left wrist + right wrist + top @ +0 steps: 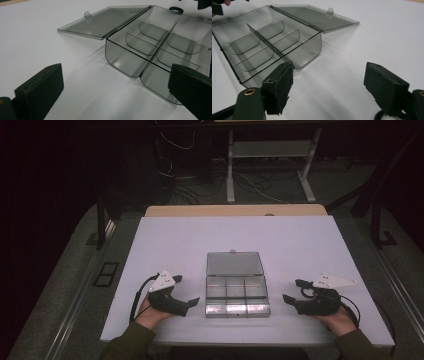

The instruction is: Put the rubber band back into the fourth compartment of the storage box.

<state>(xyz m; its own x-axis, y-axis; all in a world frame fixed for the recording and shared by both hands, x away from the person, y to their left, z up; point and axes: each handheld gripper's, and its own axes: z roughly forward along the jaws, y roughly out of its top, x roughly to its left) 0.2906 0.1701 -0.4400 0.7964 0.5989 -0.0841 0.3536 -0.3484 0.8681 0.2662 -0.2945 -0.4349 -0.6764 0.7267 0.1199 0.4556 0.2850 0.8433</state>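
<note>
A clear, smoky plastic organiser box (238,295) sits near the middle of the white table (165,240), toward the near edge, with its lid (234,263) thrown back flat on the table on the far side. Inside, thin dividers (152,47) split it into six compartments, and all of them look empty from where I stand.

The left gripper (194,301) rests on the table just left of the box, jaws spread wide with nothing between them; in the left gripper view its right jaw stands in front of the box's near left corner, and I can't tell whether it touches. The right gripper (295,291) lies to the right of the box, a little apart from it, also released and holding nothing.

To my eye this is a pause around the open box: either the lid is about to be shut or the box is waiting to be filled. If closing comes next, one gripper would need to reach over to the far side and get a jaw under the lid's small tab (330,11), while the other steadies the light box so it doesn't slide.
</note>
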